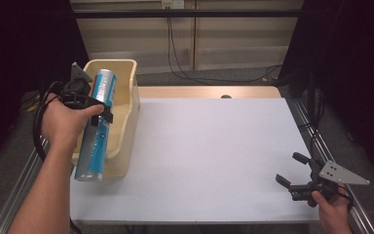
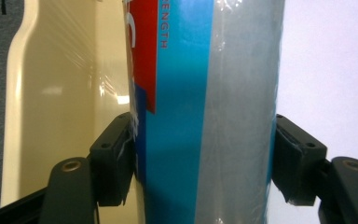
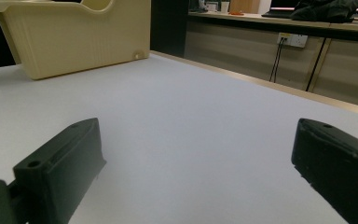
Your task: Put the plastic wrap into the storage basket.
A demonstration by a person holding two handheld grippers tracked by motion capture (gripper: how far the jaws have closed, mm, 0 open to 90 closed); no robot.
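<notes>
A: Where do you have the roll right now?

B: Your left gripper point(image 1: 97, 109) is clamped across the middle of the blue-and-silver wrapped roll point(image 1: 96, 126). In the left gripper view both pads press on its sides, one on the blue and red label, the other on the silvery film point(image 2: 242, 116).

A: And where is it against the bin?

B: You hold it above the cream bin point(image 1: 122, 105) at the left edge of the white table point(image 1: 209, 151). The roll lies lengthwise along the bin, its far end over the opening, its near end sticking out past the bin's front corner, toward you. I cannot tell whether it touches the rim.

A: What about your other hand?

B: Your right gripper point(image 1: 292, 171) sits low at the near right corner of the table, well apart from the bin. Its jaws stand wide apart with nothing between them, pointing across the bare table top.
</notes>
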